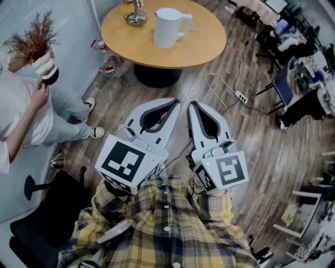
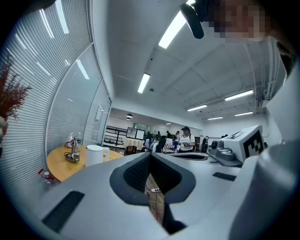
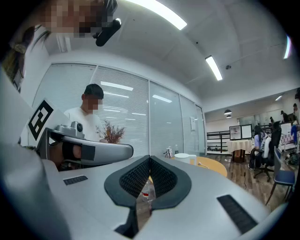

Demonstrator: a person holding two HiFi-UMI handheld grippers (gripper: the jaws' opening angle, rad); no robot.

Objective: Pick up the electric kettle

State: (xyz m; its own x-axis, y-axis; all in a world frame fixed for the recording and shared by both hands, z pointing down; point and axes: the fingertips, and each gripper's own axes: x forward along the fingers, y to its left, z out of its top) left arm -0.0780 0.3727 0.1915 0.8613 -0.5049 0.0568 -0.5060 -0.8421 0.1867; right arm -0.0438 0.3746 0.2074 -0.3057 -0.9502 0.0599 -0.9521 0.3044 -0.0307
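Nearest, both grippers are held level and side by side above the wooden floor, in front of a plaid shirt. Left gripper: jaw tips are seen meeting in the left gripper view, nothing gripped, only floor visible through the gap behind the tips. Right gripper: jaws fully closed tip to tip, nothing held.

Further out, a white power strip with its cable is seen on the floor. A plastic bottle lies by the dark table foot.

Beyond that, the round wooden tabletop is well apart from both grippers. The white electric kettle stands upright near its middle, lid on, with its handle turned to the right of the head view. A small metal object sits to its left, apart from it. A thin cord is seen by the handle; whether a base is under the kettle cannot be told.

Handling, as judged:
- The body is rigid, smooth and wide, probably slippery and too broad for the jaws.
- The weight is unknown, since the fill cannot be seen; some water should be assumed.
- The handle is the part to be taken, high up near the body, so tipping is limited.
- The cord should be watched for snagging on the lift.

At the far left, a seated person is seen holding dried stems.
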